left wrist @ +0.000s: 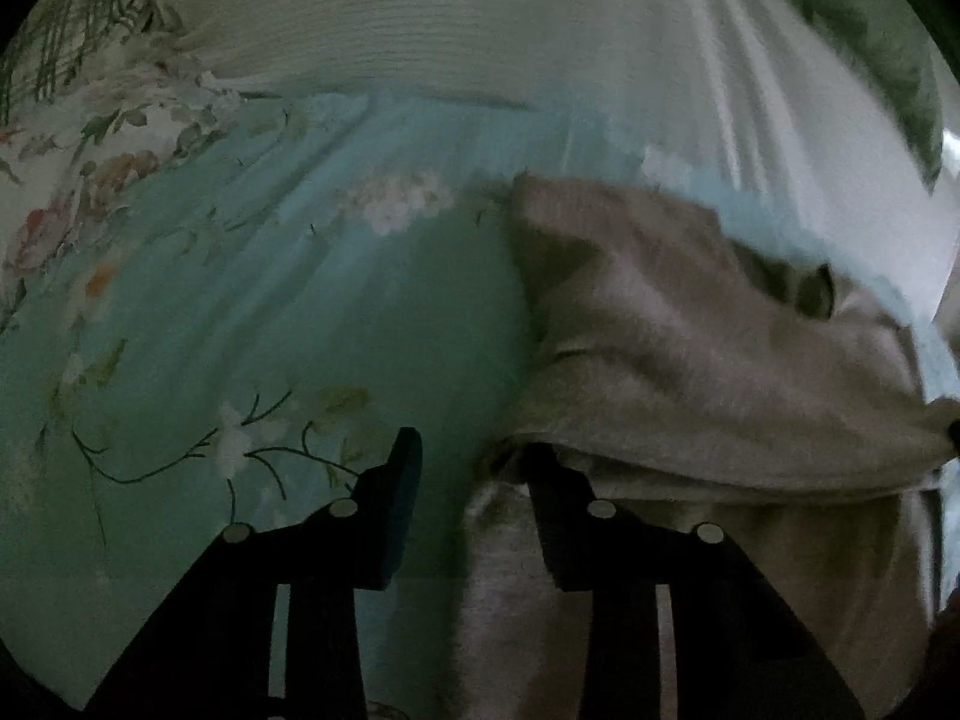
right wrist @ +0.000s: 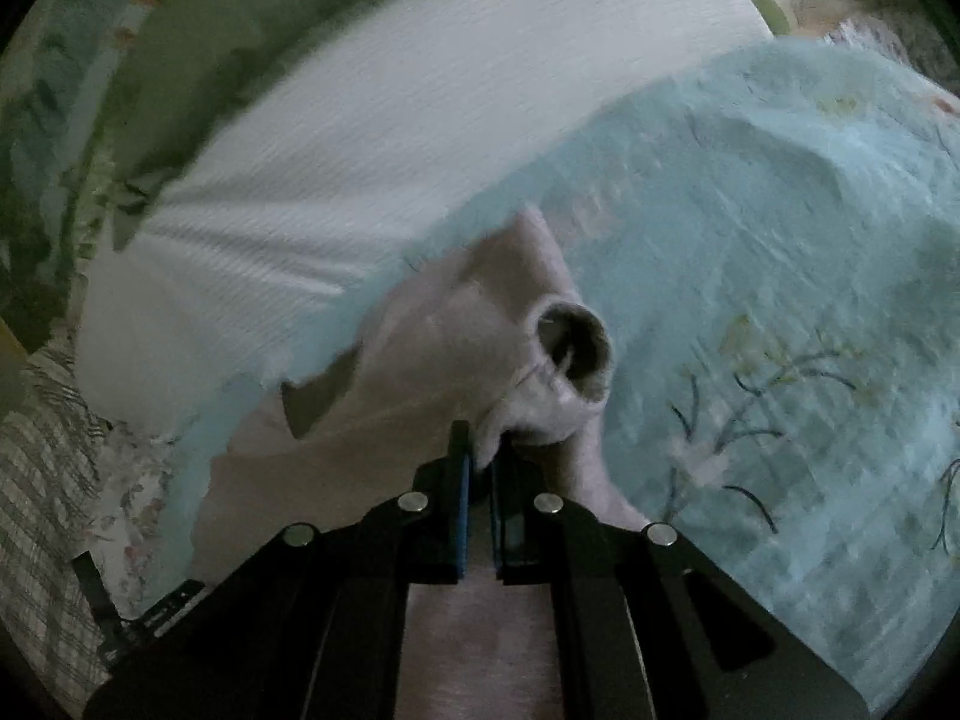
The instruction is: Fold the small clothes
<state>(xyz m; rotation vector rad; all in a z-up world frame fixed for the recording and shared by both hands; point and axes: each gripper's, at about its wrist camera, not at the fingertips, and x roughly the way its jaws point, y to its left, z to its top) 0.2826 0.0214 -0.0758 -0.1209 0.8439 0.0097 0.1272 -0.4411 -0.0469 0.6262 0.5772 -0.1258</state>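
my right gripper (right wrist: 480, 462) pinches a fold of the pale beige knitted garment (right wrist: 456, 360) on the floral turquoise bedspread (right wrist: 750, 252), while my left gripper (left wrist: 474, 480), part open, straddles its near edge.

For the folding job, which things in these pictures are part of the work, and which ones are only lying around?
Part of the job:
- beige garment, with its open cuff
- right gripper, shut on a fold of it
- left gripper, open at the garment's edge

Only lying around:
- turquoise floral bedspread under the garment
- white ribbed blanket
- green cushion
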